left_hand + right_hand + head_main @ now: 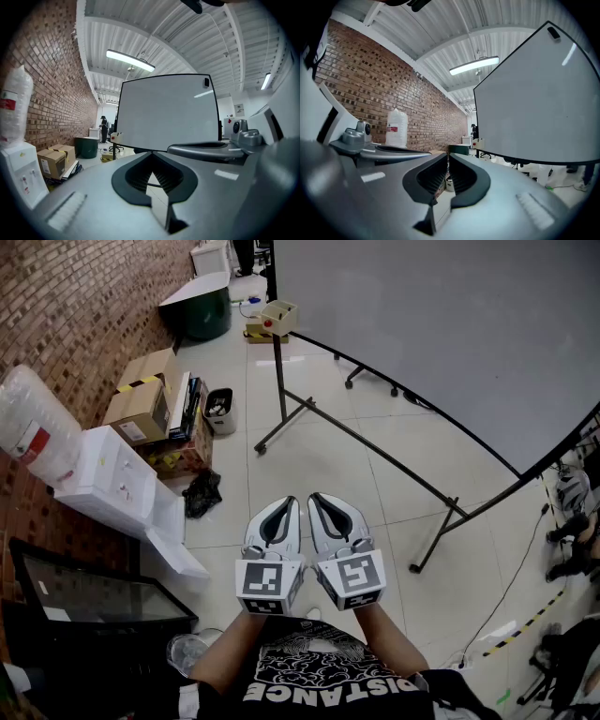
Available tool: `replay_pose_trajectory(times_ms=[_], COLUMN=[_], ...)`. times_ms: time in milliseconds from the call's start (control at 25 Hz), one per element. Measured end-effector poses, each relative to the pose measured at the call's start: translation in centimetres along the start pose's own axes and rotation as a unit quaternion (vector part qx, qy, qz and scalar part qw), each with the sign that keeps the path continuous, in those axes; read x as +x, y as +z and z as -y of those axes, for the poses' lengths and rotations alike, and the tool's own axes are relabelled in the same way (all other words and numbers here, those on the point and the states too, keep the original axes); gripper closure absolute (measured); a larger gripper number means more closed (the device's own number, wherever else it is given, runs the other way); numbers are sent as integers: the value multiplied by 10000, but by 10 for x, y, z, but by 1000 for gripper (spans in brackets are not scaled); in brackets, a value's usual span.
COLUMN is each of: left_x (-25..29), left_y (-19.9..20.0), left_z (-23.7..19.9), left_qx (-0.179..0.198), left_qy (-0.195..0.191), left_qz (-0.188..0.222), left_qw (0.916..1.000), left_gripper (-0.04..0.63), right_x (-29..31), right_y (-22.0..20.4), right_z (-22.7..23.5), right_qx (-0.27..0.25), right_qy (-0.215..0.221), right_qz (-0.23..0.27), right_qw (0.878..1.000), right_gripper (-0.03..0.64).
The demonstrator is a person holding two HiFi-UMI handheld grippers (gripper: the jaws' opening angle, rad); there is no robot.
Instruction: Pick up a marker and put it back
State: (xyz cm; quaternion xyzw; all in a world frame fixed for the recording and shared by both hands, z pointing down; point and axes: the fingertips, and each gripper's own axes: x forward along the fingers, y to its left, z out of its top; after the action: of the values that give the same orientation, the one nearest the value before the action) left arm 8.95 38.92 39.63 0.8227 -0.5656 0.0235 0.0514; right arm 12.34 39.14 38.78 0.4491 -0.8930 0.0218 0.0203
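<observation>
1. The left hand-held gripper (289,504) and the right hand-held gripper (317,501) hang side by side, just in front of the person's chest and over bare floor (319,456).
2. In the left gripper view the jaws meet at their tips, clenched on nothing. In the right gripper view the jaws are all but together, with only a thin slit between them, and they too are empty.
3. No marker is held, so I judge the task to be either not begun or already finished. The pictures do not settle which.
4. Farther ahead stands the whiteboard (422,324), well apart from both grippers.
5. No marker shows in any view. A small dark thing (206,82) near the board's top corner is too small to name. The marker likely belongs at the board, but I cannot tell where it is.
</observation>
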Motion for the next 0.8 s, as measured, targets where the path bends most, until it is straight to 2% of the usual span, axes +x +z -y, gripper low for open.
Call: replay_pose_trajectory(times_ms=[160,520,800], left_x=[14,69,118], left_y=[1,-1,18], left_z=[-5,-37,-79], left_qx=[-53,-117,-200], left_qy=[-5,-9,-36], left_qz=[-135,-1,61], left_qw=[9999,9999,9998], left_gripper=[589,589,589], right_x=[14,65,127], right_y=[-5,-11,-3], right_z=[10,39,57], right_qx=[-4,-111,-159], right_qy=[10,-36,-84], right_qz=[-28,-76,-126], right_qw=[10000,9999,9998], right_gripper=[620,620,620])
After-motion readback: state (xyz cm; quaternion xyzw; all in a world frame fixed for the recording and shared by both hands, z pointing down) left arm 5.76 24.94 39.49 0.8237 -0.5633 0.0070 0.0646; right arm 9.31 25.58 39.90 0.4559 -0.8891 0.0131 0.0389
